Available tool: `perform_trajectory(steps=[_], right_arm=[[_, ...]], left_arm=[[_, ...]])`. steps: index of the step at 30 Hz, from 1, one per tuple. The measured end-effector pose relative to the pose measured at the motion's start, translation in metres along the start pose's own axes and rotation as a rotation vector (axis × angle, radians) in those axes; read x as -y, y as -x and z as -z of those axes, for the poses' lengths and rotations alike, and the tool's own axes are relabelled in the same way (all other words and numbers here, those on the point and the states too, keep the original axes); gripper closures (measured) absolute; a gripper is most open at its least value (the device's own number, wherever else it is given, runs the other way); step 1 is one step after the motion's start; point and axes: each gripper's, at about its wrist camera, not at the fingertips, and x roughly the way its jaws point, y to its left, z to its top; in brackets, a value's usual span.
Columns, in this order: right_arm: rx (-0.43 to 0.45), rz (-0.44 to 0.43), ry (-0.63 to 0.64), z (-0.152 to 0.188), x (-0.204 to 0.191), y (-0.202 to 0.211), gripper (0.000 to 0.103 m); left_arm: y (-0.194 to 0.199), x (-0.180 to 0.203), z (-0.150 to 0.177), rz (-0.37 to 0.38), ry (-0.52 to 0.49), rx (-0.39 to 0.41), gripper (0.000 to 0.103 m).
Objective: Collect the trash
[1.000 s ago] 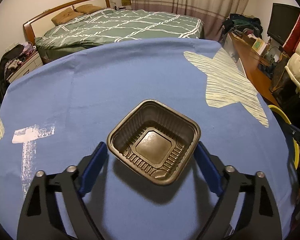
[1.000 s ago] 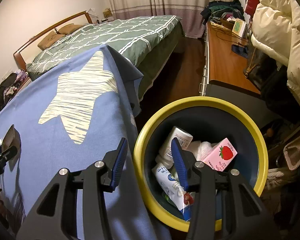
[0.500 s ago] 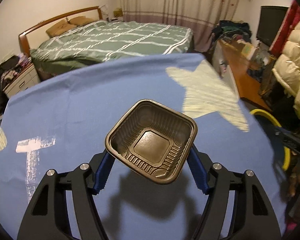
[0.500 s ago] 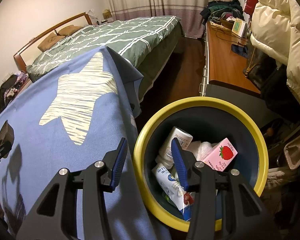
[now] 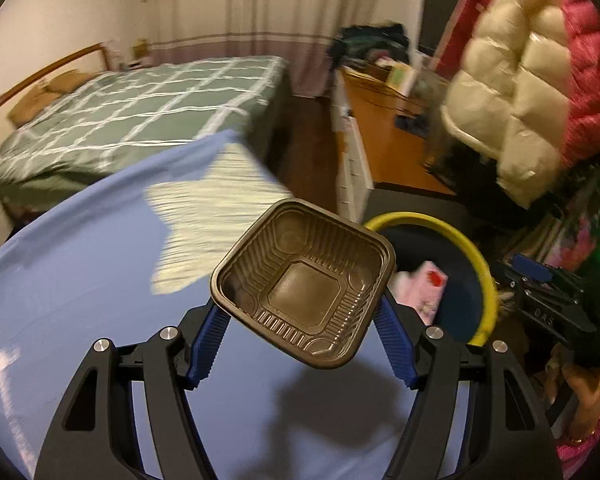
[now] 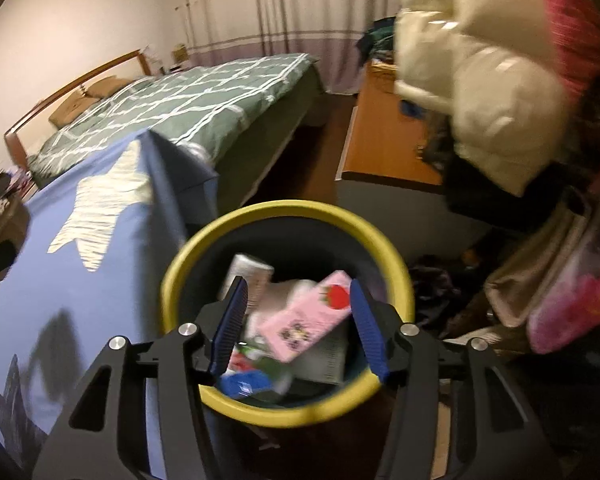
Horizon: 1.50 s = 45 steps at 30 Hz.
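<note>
— Where's the tray just now?

— The brown plastic tray (image 5: 304, 284) is up off the table, pinched between the blue pads of the left gripper (image 5: 302, 344); the pads press on two opposite sides of it, and it sits tilted, its open side facing up and toward the wrist camera; it is empty inside, all ribs and a flat square bottom.

— And what's under it?

— The blue tablecloth (image 5: 80, 280) with the pale star (image 5: 208, 220) printed on it; the tray's shadow lies on the cloth below; the tray hangs near the cloth's edge, and in that view its far corner overlaps the yellow rim of the trash bin (image 5: 476, 256).

— The other hand?

— The right gripper (image 6: 298, 328) hovers over the bin (image 6: 284, 212); its jaws are opening, with nothing pressed between them; through the gap I see only what lies down in the bin.

— What's in there?

— A pink carton with a strawberry (image 6: 308, 316) on top; a white carton (image 6: 248, 276) behind it; something blue (image 6: 244, 386) near the front rim; the rest is too blurred to name.

— And round about?

— The bin stands on the floor just beside the hanging corner of the cloth; beyond is a bed with a green checked cover (image 6: 188, 100); to the right a wooden desk top (image 6: 384, 148); a cream puffer jacket (image 6: 480, 80) hangs over it beside a red one (image 5: 584, 64); a person's hand (image 5: 580, 396) on the right gripper's handle shows at the left camera's edge.
</note>
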Motion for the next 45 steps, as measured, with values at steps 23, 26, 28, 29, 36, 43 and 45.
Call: perform_trajectory(steps=[23, 26, 28, 29, 36, 43, 45], right_arm=[[0.019, 0.06, -0.101, 0.022, 0.088, 0.025, 0.051], [0.022, 0.045, -0.078, 0.024, 0.08, 0.03, 0.051], [0.024, 0.024, -0.055, 0.025, 0.071, 0.035, 0.051], [0.024, 0.009, -0.041, 0.026, 0.066, 0.039, 0.051], [0.03, -0.057, 0.066, 0.039, 0.025, 0.066, 0.045], [0.121, -0.142, 0.169, 0.049, -0.022, 0.114, 0.038], [0.157, -0.164, 0.204, 0.056, -0.034, 0.133, 0.035]], left_arm=[[-0.108, 0.122, -0.019, 0.063, -0.113, -0.161, 0.013], [-0.073, 0.102, -0.014, 0.062, -0.073, -0.113, 0.011], [-0.046, 0.086, -0.006, 0.046, -0.057, -0.075, 0.008], [-0.028, 0.077, 0.0, 0.031, -0.05, -0.05, 0.007], [0.107, -0.005, 0.062, -0.158, 0.072, 0.126, 0.005], [0.224, -0.07, 0.145, -0.343, 0.263, 0.258, 0.005], [0.254, -0.081, 0.166, -0.393, 0.299, 0.291, 0.005]])
